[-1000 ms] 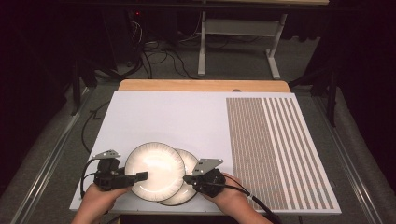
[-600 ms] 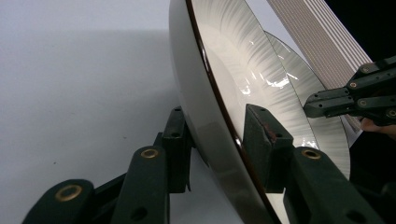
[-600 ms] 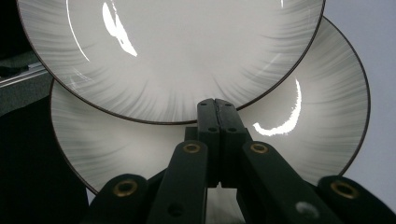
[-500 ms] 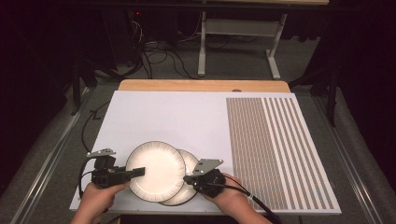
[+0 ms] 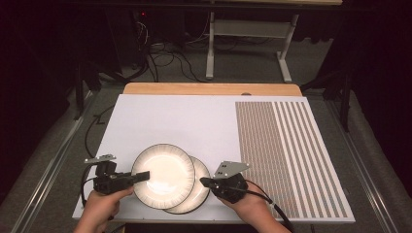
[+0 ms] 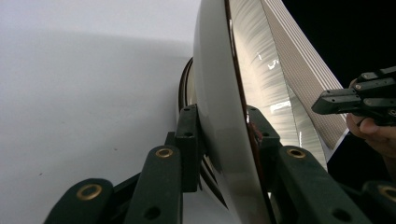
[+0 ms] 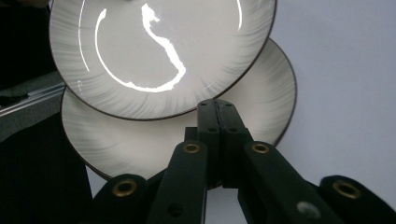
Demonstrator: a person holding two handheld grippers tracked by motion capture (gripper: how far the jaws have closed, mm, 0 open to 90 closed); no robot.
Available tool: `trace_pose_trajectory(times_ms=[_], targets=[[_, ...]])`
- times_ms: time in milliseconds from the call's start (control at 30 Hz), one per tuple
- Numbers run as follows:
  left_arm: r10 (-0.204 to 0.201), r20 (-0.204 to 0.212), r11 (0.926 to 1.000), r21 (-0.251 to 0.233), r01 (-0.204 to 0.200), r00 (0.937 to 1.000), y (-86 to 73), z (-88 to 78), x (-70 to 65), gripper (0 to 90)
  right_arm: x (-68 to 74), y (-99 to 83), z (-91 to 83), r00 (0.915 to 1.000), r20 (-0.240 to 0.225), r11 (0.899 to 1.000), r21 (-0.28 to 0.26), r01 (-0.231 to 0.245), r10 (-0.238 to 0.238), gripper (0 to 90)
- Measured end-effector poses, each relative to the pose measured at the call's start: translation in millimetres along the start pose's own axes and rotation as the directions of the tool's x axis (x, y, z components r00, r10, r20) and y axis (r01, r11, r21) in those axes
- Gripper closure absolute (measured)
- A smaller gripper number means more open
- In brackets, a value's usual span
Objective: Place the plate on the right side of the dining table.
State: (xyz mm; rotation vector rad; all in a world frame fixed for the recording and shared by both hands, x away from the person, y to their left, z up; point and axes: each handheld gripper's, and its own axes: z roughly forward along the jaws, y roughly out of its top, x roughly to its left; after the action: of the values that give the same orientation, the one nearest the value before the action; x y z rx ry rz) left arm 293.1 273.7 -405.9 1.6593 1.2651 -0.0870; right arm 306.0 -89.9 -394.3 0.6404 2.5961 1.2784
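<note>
Right gripper [image 7: 215, 109] jaws pressed together, nothing between them, tips over the near rim of the lower plate [image 7: 261, 112]. Upper plate [image 7: 159, 51] overlaps the lower one, covering its far part; bright curved glare on its face. Both plates pale with dark rims. White table [image 7: 345, 70] on the right, dark area at left.

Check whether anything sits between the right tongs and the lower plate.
Nothing visible does. The right tongs, jaws shut together, hang just over the near rim of the lower plate with no object between. The upper plate overlaps its far part, and the left tongs are clamped on that upper plate's rim.
</note>
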Motion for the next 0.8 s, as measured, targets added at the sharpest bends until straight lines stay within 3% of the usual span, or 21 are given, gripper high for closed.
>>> trace_pose_trajectory(times_ms=[167,333,467,700,800], targets=[[0.019,0.004,0.9994,-0.027,-0.019,0.9998,0.1,-1.6,-3.6,73.3,-9.3,-2.3,-14.4,0.9993,0.03,0.999,-0.028,-0.021,0.021,86.5],[0.031,0.03,0.9985,-0.047,-0.03,0.9991,0.2,-4.3,-3.9,75.1,-18.9,-3.7,-31.4,0.9961,0.07,0.996,-0.073,-0.048,0.053,78.1],[0.044,0.024,0.9966,-0.071,-0.042,0.9988,1.5,-4.9,-6.7,76.1,-27.4,-6.3,-42.9,0.9923,0.093,0.992,-0.103,-0.072,0.082,71.6],[0.114,-0.006,0.9888,-0.097,-0.114,0.9935,2.6,-5.2,-17.0,78.2,-33.8,-14.5,-60.9,0.9833,0.148,0.988,-0.126,-0.087,0.105,61.1],[0.136,-0.015,0.9852,-0.104,-0.137,0.9906,3.6,-5.0,-19.0,78.3,-33.2,-16.9,-68.5,0.9793,0.18,0.988,-0.141,-0.068,0.093,55.7]])
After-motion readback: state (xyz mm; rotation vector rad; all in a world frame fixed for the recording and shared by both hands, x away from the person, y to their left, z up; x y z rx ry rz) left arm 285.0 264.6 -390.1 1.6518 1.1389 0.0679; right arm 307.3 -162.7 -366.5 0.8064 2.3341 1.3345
